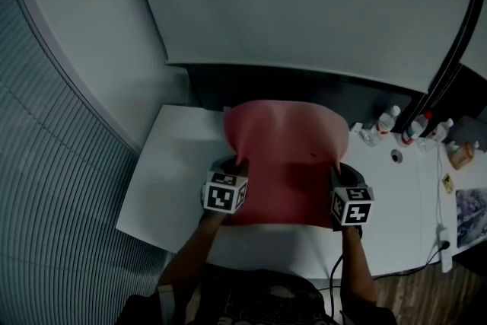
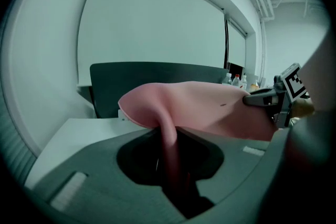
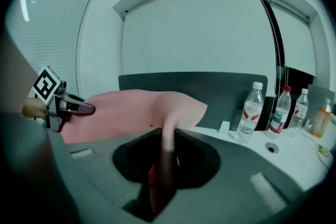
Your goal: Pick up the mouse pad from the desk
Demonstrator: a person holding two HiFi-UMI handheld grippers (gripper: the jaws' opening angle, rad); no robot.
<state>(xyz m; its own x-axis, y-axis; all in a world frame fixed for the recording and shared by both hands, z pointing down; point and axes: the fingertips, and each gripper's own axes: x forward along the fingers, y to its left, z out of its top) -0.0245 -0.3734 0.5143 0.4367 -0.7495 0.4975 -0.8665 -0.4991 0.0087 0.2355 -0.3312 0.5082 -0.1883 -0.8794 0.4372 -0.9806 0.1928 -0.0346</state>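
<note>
L claw (image 2: 170, 161), R claw (image 3: 163, 170) clamp pad (image 1: 285, 156) (floor (image 1: 426, 301): head-view).

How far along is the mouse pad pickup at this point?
Done: both grips are made, the left gripper and right gripper each shut on a side edge of the pink mouse pad. In hand: the pad sags between them above the white desk. Left: little, perhaps only lifting clear.

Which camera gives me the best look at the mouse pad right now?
The head view: it shows nearly all of the pink mouse pad, held between the left gripper and right gripper over the desk. Each gripper view shows only the edge pinched in its own jaws and part of the surface.
</note>
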